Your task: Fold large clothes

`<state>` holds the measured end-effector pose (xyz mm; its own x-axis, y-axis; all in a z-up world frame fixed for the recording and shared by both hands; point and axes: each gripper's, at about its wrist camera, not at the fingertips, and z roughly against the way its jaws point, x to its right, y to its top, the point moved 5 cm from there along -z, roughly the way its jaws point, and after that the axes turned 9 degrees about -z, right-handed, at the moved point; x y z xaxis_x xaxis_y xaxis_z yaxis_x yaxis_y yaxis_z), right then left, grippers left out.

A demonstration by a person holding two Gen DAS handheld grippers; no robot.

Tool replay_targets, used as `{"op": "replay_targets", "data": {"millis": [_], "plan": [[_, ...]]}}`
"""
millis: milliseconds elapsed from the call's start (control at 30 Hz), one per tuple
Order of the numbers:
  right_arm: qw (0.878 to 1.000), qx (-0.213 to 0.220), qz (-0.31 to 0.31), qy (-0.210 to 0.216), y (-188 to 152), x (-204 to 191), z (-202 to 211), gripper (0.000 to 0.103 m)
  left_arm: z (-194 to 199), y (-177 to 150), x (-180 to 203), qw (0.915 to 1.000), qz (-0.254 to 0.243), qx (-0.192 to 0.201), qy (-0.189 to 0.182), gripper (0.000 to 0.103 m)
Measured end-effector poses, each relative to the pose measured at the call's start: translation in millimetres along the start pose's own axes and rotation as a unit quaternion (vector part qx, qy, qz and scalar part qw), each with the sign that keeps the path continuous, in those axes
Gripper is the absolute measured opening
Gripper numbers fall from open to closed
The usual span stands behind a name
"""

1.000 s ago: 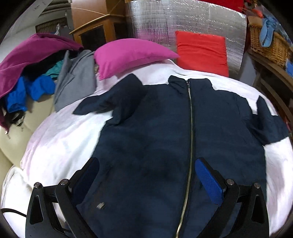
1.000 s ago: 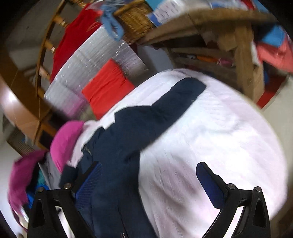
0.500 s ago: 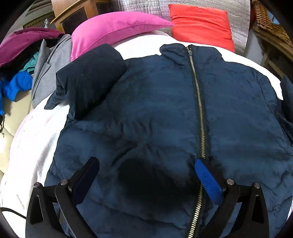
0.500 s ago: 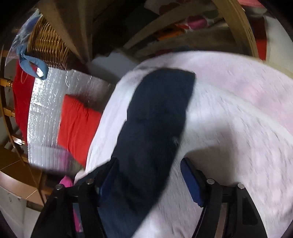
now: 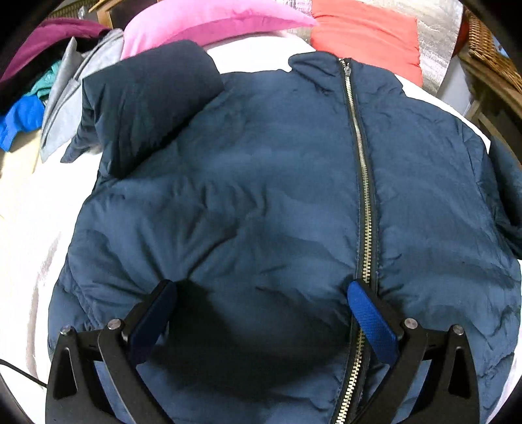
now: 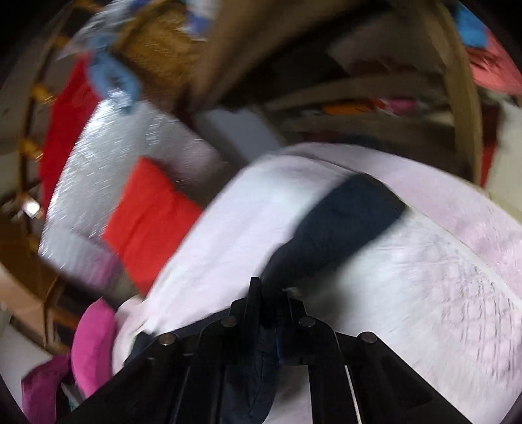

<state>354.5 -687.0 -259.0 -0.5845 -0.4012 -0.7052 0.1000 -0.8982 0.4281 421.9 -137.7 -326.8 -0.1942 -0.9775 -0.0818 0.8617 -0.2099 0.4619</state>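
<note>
Tools first: the left tool (image 5: pixel 261 293) is spread wide, pads pressed onto the navy jacket (image 5: pixel 261 182) near its zipper (image 5: pixel 362 163); the right tool (image 6: pixel 270 293) is clenched on the jacket's right sleeve (image 6: pixel 339 228). Jacket lies front-up on the white bed (image 6: pixel 440 277). Farther off, a pink pillow (image 5: pixel 208 22) left, red cushion (image 5: pixel 365 36) right.

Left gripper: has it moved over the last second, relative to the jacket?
Yes. The left gripper, jaws open, has advanced toward the jacket: its right fingertip now meets the zipper, with the pink pillow nearer the top edge.
</note>
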Motion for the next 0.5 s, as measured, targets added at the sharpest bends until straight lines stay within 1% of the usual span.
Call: {"op": "replay_targets", "data": {"millis": [67,100,133,167,233,300,367,433,467,500], "plan": [[0.999,0.002,0.033,0.025,-12,-36,20,0.008,0,-3,-2,0.9999,-0.003,-0.010,-0.013,0.103],[0.999,0.001,0.042,0.033,-19,-45,28,0.008,1,-1,-3,0.9996,-0.010,-0.018,-0.021,0.103],[0.997,0.000,0.057,0.047,-29,-62,40,0.008,4,0,-5,0.9993,-0.013,-0.023,-0.027,0.103],[0.996,-0.001,0.070,0.058,-40,-74,50,0.008,9,0,-10,0.9994,-0.009,-0.017,-0.030,0.103],[0.992,-0.007,0.099,0.079,-63,-108,62,0.008,25,5,-27,0.9996,0.011,0.020,-0.019,0.103],[0.987,-0.014,0.131,0.096,-89,-139,73,0.008,45,13,-48,0.9974,0.030,0.065,0.001,0.103],[0.980,-0.034,0.160,0.114,-123,-168,78,0.008,63,20,-71,0.9921,0.051,0.111,0.029,0.103],[0.973,-0.057,0.189,0.124,-163,-191,75,0.008,77,25,-100,0.9837,0.077,0.152,0.058,0.103],[0.968,-0.068,0.203,0.128,-185,-201,73,0.008,82,27,-113,0.9798,0.089,0.164,0.070,0.103],[0.965,-0.076,0.212,0.130,-201,-206,71,0.008,84,25,-123,0.9780,0.095,0.169,0.077,0.103]]}}
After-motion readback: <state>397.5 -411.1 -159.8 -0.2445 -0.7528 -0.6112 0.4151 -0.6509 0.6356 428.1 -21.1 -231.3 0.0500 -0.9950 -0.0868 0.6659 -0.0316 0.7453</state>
